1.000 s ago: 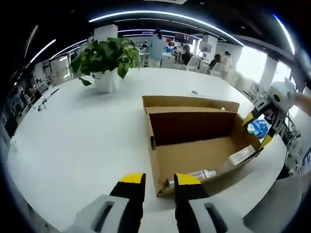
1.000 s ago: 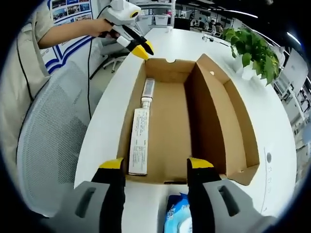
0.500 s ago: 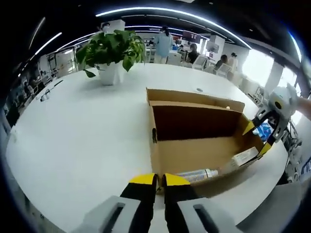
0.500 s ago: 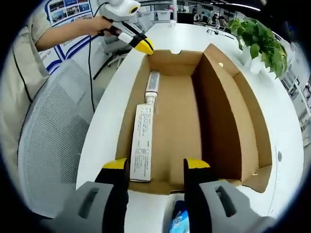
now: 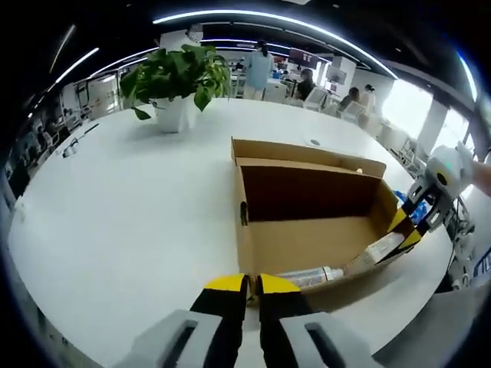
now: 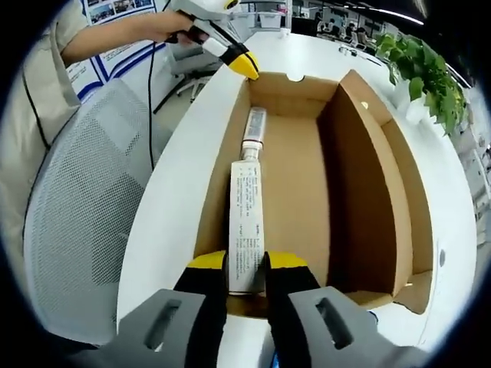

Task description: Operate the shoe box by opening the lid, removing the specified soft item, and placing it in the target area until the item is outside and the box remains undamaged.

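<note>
Shoe box (image 6: 307,176) open on white table (image 5: 123,222). Inside, along one long wall, a tube (image 6: 247,218) lies flat, long axis parallel to the box length, cap end toward the far short wall. Right claw (image 6: 247,264) nearly closed over the near short wall, tips at the tube's flat end; grasp cannot be confirmed. Left claw (image 5: 247,284) nearly closed at the opposite wall, beside the cap end (image 5: 311,276). Left gripper view adds a potted plant (image 5: 175,84); right gripper view, a mesh chair (image 6: 84,230).

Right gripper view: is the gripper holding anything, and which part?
The right gripper looks closed on the white carton, at its near end, inside the shoe box.
</note>
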Action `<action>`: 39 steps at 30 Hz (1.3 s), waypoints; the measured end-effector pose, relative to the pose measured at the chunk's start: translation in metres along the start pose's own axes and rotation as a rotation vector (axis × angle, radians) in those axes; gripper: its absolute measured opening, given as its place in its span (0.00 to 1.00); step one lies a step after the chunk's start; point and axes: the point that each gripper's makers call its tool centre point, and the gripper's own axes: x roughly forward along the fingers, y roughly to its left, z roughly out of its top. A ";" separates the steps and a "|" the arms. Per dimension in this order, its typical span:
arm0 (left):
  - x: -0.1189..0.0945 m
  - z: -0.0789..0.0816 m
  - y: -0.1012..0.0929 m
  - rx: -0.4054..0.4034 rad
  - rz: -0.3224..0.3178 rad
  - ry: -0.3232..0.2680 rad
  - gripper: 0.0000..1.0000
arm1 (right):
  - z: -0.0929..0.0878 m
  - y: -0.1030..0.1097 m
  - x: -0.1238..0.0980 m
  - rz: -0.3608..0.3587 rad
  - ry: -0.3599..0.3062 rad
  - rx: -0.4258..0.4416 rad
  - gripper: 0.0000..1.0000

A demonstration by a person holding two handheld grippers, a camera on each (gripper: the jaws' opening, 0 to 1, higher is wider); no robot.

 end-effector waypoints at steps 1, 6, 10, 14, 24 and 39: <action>0.000 0.000 0.000 -0.002 -0.001 -0.001 0.05 | 0.000 0.000 0.000 -0.001 0.001 -0.004 0.16; 0.000 0.000 0.001 -0.004 -0.002 -0.002 0.05 | 0.001 0.000 -0.001 -0.002 0.006 -0.021 0.15; 0.000 0.000 0.000 0.002 -0.002 -0.002 0.05 | 0.005 0.001 -0.004 -0.007 -0.006 -0.012 0.15; 0.000 -0.001 -0.001 0.004 -0.003 0.000 0.05 | 0.008 0.001 -0.009 -0.017 -0.014 0.012 0.14; 0.001 -0.003 0.000 0.011 -0.001 0.007 0.05 | 0.017 -0.001 -0.026 -0.055 -0.055 0.036 0.14; 0.001 -0.004 0.000 0.011 0.000 0.016 0.05 | 0.042 0.000 -0.069 -0.111 -0.125 0.025 0.14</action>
